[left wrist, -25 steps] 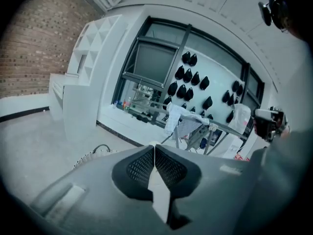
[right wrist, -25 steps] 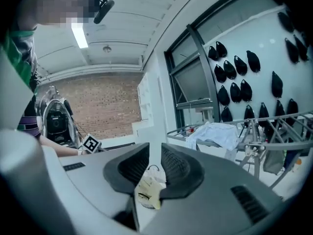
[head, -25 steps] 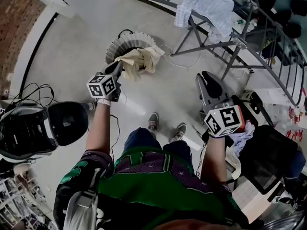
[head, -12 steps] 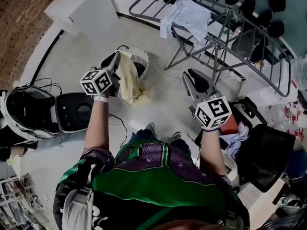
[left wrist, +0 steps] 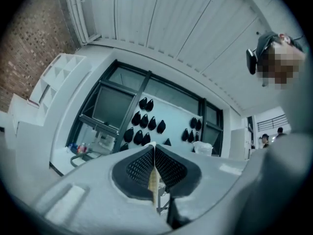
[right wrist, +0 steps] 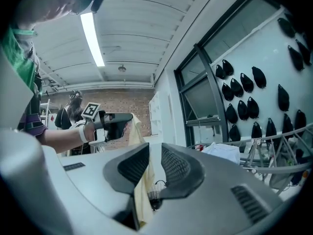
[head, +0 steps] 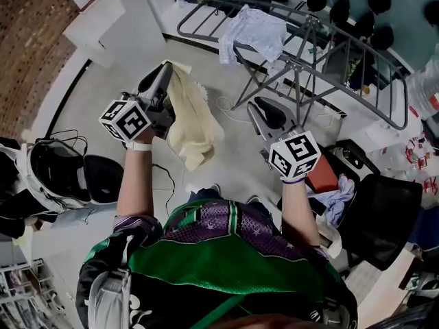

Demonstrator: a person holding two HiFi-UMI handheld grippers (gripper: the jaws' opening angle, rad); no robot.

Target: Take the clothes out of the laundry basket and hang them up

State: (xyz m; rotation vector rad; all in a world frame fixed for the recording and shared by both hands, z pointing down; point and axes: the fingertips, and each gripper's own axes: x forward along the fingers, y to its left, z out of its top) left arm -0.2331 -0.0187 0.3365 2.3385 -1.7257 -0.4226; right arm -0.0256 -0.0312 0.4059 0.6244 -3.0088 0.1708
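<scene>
Your left gripper (head: 162,72) has come up a long way in the last second. A moment ago it was down at the laundry basket with the cream cloth (head: 192,125) bunched over the rim. Now the cloth hangs free in the air below the jaws, clear of the floor, and it hides the basket from the head view. The jaws are pressed fully together on a thin fold of the cloth, and the left gripper view shows a sliver of cream pinched between the pads.

Your right gripper (head: 260,112) has risen too, though less. Its jaws stand a little apart with nothing caught in them — the cream you see through the gap is the cloth hanging some way off, not something held.

So the take-out step looks done for this piece, and the hanging comes next. The drying rack (head: 329,53) stands ahead and to the right, with a pale garment (head: 252,31) already draped on it. The cloth dangles as a narrow bundle — you probably need your free gripper on a second edge to spread it.
</scene>
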